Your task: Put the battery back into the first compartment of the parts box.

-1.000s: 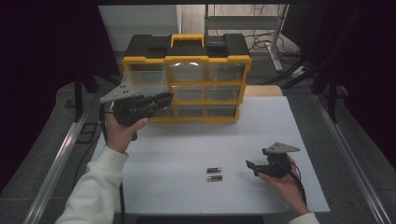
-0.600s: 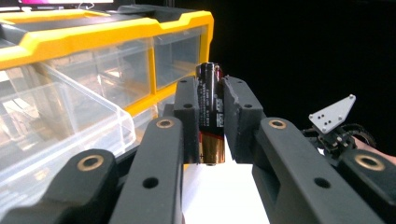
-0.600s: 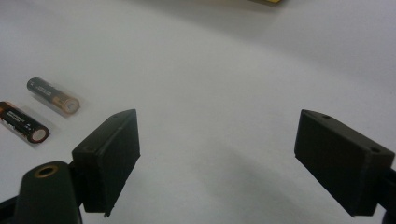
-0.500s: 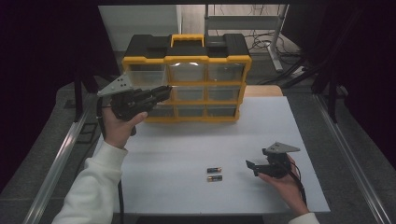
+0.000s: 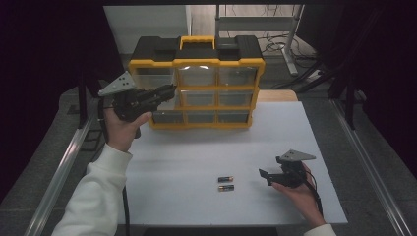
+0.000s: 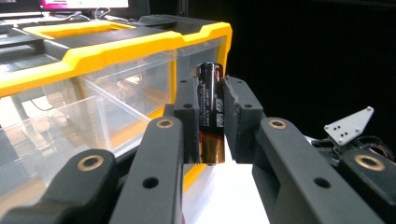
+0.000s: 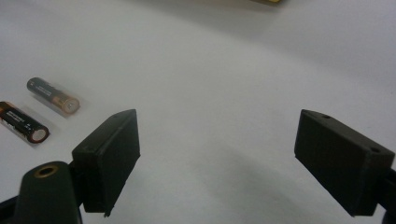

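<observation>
My left gripper is held up in front of the left drawers of a yellow and black drawer organizer. It is shut on a black and copper battery, which stands upright between the pads, beside a clear drawer. Two more batteries lie side by side on the white table. My right gripper rests low at the front right, just right of them. Its jaws stand wide open over bare table, with both batteries off to their left.
The organizer stands at the table's back edge with several clear drawers in yellow frames. Metal rails run along both sides of the table. A white sleeve comes in from the bottom left. The surroundings are dark.
My left gripper has risen slightly with the battery, staying in front of the organizer's left drawers. The right gripper and the two loose batteries have not moved.
</observation>
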{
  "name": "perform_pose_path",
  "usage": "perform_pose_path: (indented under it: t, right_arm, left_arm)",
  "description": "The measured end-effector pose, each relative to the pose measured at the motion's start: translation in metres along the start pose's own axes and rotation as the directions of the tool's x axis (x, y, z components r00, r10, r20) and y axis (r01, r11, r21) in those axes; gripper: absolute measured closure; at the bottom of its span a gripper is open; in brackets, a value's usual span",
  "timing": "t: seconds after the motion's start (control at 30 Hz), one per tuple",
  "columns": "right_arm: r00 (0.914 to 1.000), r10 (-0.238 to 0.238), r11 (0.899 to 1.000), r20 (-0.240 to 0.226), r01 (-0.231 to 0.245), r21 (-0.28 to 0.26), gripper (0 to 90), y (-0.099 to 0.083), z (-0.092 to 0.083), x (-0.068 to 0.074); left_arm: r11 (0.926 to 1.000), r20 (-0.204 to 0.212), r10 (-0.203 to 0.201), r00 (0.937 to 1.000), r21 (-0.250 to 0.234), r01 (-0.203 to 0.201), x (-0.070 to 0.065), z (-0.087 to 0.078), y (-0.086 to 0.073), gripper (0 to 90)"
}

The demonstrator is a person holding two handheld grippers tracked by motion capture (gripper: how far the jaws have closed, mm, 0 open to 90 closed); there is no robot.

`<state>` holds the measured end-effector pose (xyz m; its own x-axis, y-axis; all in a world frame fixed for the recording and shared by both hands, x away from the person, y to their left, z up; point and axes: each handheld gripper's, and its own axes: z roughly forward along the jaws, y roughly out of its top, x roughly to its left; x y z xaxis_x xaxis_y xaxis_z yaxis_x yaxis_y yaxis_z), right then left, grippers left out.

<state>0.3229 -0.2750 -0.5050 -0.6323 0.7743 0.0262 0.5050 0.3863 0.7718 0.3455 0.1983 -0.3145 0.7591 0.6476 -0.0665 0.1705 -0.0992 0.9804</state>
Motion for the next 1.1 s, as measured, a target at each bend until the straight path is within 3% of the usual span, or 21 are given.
perform_pose_path:
  t: [0.53, 1.1]
  right_arm:
    - [1.0000, 0.002, 1.000, 0.001, -0.002, -0.001, 14.3, 0.000, 0.000, 0.000]
    - [1.0000, 0.002, 1.000, 0.001, -0.002, -0.001, 14.3, 0.000, 0.000, 0.000]
  left_arm:
    - [0.9997, -0.066, -0.021, 0.9976, -0.016, 0.020, 0.015, -0.001, 0.006, 77.1]
    - [0.9985, -0.164, -0.052, 0.9851, -0.026, 0.049, 0.029, 0.000, 0.012, 77.0]
